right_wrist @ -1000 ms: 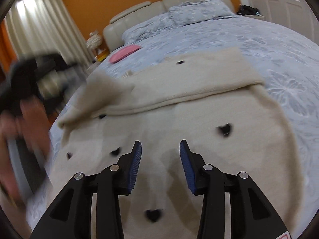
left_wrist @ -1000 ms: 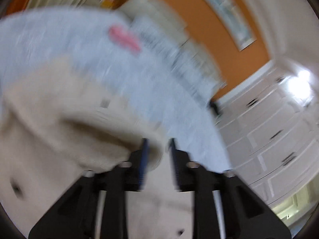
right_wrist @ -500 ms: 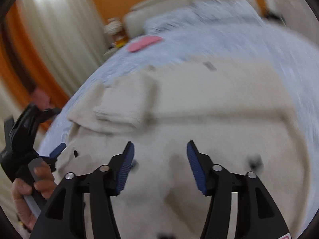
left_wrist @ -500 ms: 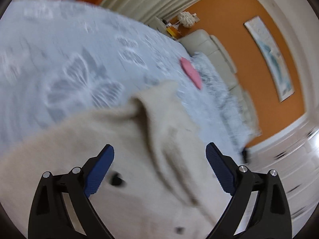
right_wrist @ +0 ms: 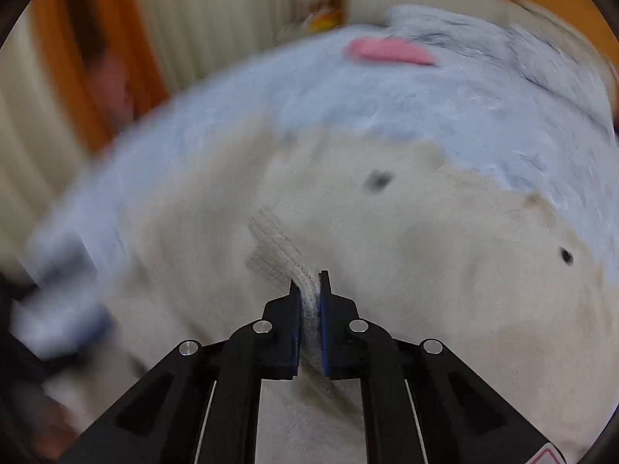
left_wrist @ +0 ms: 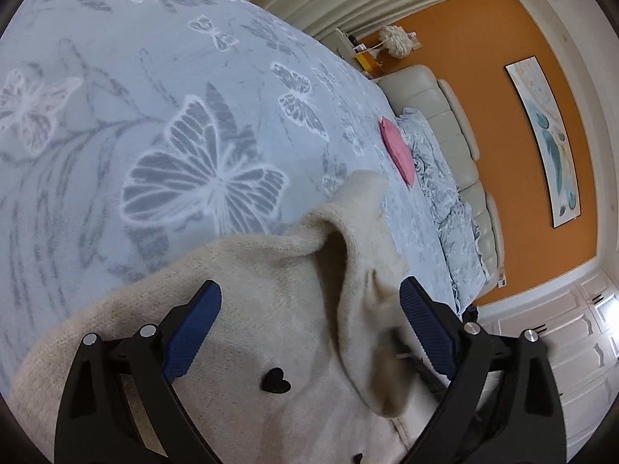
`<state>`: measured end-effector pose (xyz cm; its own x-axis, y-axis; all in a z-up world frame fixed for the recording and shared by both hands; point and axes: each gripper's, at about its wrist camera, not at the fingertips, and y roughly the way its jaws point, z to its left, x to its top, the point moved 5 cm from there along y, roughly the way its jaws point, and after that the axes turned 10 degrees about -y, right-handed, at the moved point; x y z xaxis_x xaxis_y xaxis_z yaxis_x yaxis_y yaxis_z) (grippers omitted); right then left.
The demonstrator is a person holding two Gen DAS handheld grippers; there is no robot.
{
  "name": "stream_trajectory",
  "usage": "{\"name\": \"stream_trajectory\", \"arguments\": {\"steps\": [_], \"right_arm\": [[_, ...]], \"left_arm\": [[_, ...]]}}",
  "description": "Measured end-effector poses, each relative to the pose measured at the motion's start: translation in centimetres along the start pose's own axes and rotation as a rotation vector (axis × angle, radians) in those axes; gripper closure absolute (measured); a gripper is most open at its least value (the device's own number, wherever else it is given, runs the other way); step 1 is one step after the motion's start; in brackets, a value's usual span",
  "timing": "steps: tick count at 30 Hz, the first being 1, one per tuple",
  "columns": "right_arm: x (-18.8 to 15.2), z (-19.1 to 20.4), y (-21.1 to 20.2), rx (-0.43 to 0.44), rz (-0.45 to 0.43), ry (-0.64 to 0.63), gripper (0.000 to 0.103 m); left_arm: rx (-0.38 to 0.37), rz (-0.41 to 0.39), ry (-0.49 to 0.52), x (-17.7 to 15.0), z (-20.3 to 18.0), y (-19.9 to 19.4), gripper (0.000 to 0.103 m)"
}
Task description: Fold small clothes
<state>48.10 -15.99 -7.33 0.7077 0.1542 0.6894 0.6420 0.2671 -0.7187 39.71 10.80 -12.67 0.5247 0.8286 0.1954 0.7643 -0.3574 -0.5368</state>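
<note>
**Ana:** Left wrist view shows the cream knitted sweater with small black hearts (left_wrist: 271, 324) spread on the pale blue butterfly-print bedspread (left_wrist: 154, 135). The left gripper (left_wrist: 309, 321) hangs over it with its jaws spread wide, holding nothing; a raised fold of knit stands between the fingers.

**Ben:** And the right gripper (right_wrist: 309, 294)?

**Ana:** Its jaws are pressed close together on a ribbed edge of the sweater. That view is blurred, so I can't tell whether it is a cuff or a hem.

**Ben:** How far along, would you say?

**Ana:** Early to middle, I'd judge. One flap is turned over, but the body lies mostly open, so the main folds remain. A pink flat item (left_wrist: 396, 150) lies well apart, near the pillows.
</note>
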Motion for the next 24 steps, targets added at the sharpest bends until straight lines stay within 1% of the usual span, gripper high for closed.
{"name": "stream_trajectory", "arguments": {"steps": [2,3,4,5,6,7,8,9,11,12,13,15,17,18,20,21,22,23,24], "right_arm": [[1.5,-4.2,-4.9,0.013,-0.147,0.167,0.097],[1.5,-7.2,-7.6,0.009,-0.223,0.268,0.097],[0.6,-10.5,-9.9,-0.006,-0.281,0.372,0.097],[-1.2,-13.6,-11.2,-0.027,-0.305,0.460,0.097],[-2.8,-15.8,-11.3,-0.055,-0.293,0.510,0.097],[-4.8,-17.9,-10.8,-0.097,-0.252,0.549,0.097],[-7.0,-19.8,-9.8,-0.142,-0.192,0.584,0.096],[-9.6,-21.7,-8.2,-0.158,-0.113,0.626,0.096],[-12.8,-23.1,-6.1,-0.125,-0.016,0.698,0.096],[-13.9,-23.2,-5.6,-0.077,-0.022,0.734,0.095],[-14.2,-23.2,-5.9,-0.055,-0.051,0.746,0.093],[-14.1,-23.0,-6.2,-0.040,-0.077,0.739,0.085],[-13.9,-22.8,-6.2,-0.012,-0.091,0.729,0.066],[-13.8,-22.9,-6.5,0.005,-0.100,0.721,0.062],[-13.3,-22.4,-6.6,0.021,-0.117,0.714,0.046],[-13.1,-22.4,-6.8,0.041,-0.136,0.718,0.043],[-12.7,-22.3,-6.8,0.056,-0.152,0.724,0.038],[-12.6,-22.4,-6.7,0.074,-0.172,0.739,0.036],[-12.1,-22.9,-6.5,0.077,-0.179,0.749,0.036]], "left_arm": [[0.004,0.000,0.009,-0.2,-0.1,0.0,0.012],[0.005,-0.001,0.012,-0.2,-0.2,0.1,0.012],[0.004,0.001,0.012,-0.3,-0.2,0.1,0.012],[0.001,0.004,0.011,-0.3,-0.2,0.2,0.011],[-0.001,0.007,0.008,-0.4,-0.2,0.2,0.011],[0.001,0.008,0.006,-0.4,-0.2,0.2,0.011],[0.001,0.011,0.004,-0.5,-0.2,0.3,0.011],[-0.007,0.019,0.002,-0.6,-0.3,0.4,0.011],[-0.007,0.031,0.010,-1.0,-0.5,0.6,0.011],[-0.006,0.030,0.018,-1.0,-0.7,0.7,0.011],[-0.011,0.030,0.026,-1.1,-0.8,0.8,0.011],[-0.024,0.037,0.027,-1.3,-1.2,1.1,0.011],[-0.066,0.072,-0.009,-1.4,-1.7,1.8,0.011],[-0.084,0.086,-0.028,-1.4,-2.0,2.1,0.011],[-0.121,0.117,-0.066,-1.4,-2.8,2.9,0.010],[-0.131,0.152,-0.089,-1.6,-3.1,3.7,0.009],[-0.134,0.185,-0.105,-1.8,-3.3,4.5,0.009],[-0.119,0.232,-0.120,-2.2,-3.3,5.8,0.009],[-0.092,0.248,-0.118,-2.4,-3.3,6.5,0.010]]}}
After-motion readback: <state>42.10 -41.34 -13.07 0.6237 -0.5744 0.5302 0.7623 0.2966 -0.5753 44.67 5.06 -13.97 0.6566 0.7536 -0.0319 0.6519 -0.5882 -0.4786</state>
